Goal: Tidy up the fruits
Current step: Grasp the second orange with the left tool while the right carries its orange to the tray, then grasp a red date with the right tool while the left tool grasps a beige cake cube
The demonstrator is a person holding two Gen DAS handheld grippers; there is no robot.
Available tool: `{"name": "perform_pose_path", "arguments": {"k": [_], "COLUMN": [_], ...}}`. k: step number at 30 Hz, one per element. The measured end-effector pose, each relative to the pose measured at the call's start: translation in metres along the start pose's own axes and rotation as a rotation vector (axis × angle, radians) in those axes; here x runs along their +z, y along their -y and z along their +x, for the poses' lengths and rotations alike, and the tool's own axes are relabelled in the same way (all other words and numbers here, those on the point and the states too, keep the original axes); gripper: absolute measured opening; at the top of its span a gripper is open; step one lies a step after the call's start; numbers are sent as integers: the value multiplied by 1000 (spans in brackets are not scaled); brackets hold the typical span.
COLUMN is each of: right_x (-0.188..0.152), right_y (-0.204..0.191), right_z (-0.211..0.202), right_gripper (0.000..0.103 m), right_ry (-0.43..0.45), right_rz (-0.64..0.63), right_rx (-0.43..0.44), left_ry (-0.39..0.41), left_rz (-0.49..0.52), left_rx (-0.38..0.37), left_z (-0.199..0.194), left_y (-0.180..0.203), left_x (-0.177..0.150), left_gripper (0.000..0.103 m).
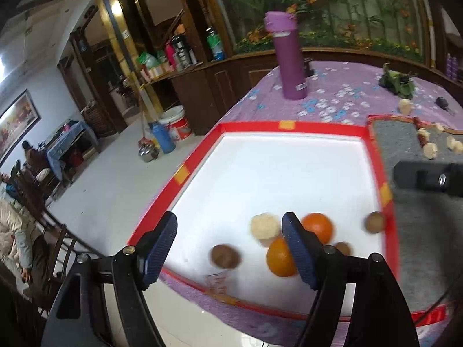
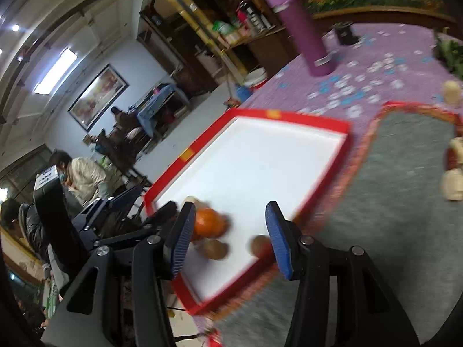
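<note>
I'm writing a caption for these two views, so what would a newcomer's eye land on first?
First the white tray with its red rim, on the purple flowered tablecloth. At the tray's near end sits a cluster of fruit: two oranges, brown round fruits and a pale one. Behind the tray stands a tall purple bottle, and both open tongs, left and right, hang empty above the fruit.

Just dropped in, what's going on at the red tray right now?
A person holds two grippers over the red-rimmed tray. The left gripper and right gripper are both open and hold nothing. In the tray's near corner lie two oranges, three brown kiwi-like fruits and a pale round fruit. More pale pieces sit on the grey mat beside the tray.
</note>
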State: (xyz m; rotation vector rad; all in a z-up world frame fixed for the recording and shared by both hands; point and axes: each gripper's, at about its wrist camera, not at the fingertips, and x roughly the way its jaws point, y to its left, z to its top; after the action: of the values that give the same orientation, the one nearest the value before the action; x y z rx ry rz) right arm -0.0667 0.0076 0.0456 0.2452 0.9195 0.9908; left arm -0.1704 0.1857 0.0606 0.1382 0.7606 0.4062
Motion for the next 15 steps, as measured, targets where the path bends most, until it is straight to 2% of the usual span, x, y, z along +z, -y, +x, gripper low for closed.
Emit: {"name": "perform_pose_path", "arguments": {"k": [4, 5, 9, 13, 15], "right_x": [-13, -18, -30, -26, -22], "right_y": [42, 59, 106, 123, 131], "right_z": [-48, -64, -108, -118, -111], "right_gripper": [53, 53, 53, 53, 52], "right_ry": [49, 61, 67, 42, 14], "right_rz": [16, 26, 61, 28, 21], "right_rx": [-141, -203, -362, -439, -444], "left_ry": [31, 31, 16, 32, 49], "left_rz": [45, 53, 89, 141, 172], "left_rx": [-51, -65, -167, -247, -292], "left_z": [-11, -12, -14, -26, -35], "left_y": [19, 23, 50, 82, 97], "left_x": [3, 3, 9, 17, 21], "left_gripper": [78, 78, 78, 78, 78]}}
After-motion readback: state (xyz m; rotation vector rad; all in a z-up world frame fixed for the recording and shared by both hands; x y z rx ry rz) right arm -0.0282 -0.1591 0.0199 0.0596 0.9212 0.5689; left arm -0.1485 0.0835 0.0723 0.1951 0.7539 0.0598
